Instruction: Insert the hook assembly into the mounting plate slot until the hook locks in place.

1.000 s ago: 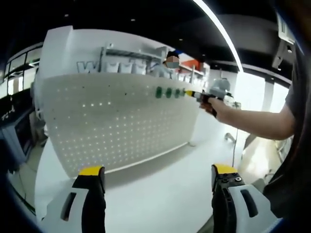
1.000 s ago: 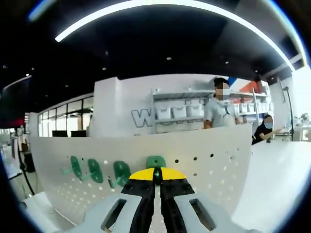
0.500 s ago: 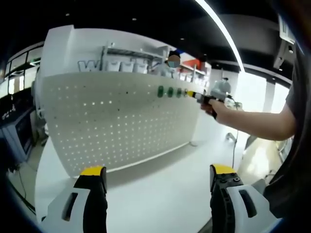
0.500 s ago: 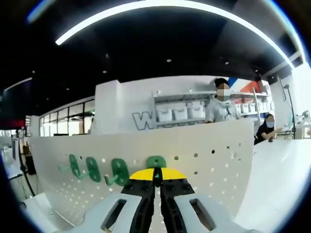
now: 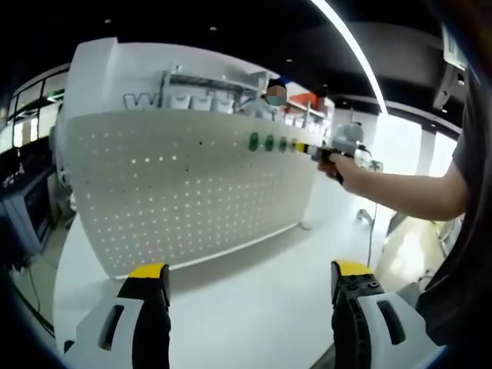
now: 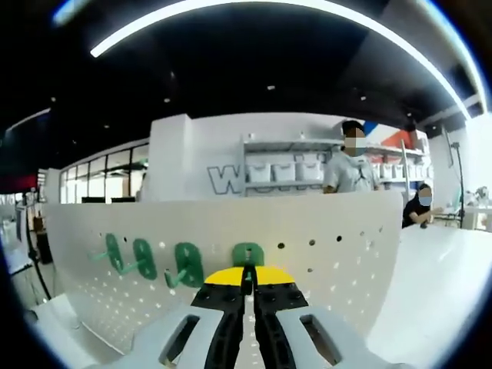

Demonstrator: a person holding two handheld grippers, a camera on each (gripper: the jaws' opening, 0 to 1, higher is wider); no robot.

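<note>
1. The small green plastic hook [image 6: 247, 254] is judged light, rigid and somewhat slick; it is best held by its flat base.
2. It is seen at lower centre of the right gripper view, against the white perforated mounting board [image 6: 330, 254], beside three mounted green hooks [image 6: 143, 258].
3. The right gripper [image 6: 247, 278] is closed on it; the left gripper [image 5: 243, 278] is held wide apart, empty.

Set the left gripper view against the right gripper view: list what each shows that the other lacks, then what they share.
Left gripper view alone: the left gripper open over the white table, and the person's forearm reaching to the board. Right gripper view alone: the right gripper shut on a green hook at the board, and a seated person. Shared: the white pegboard, the row of green hooks, the shelf of bins.
</note>
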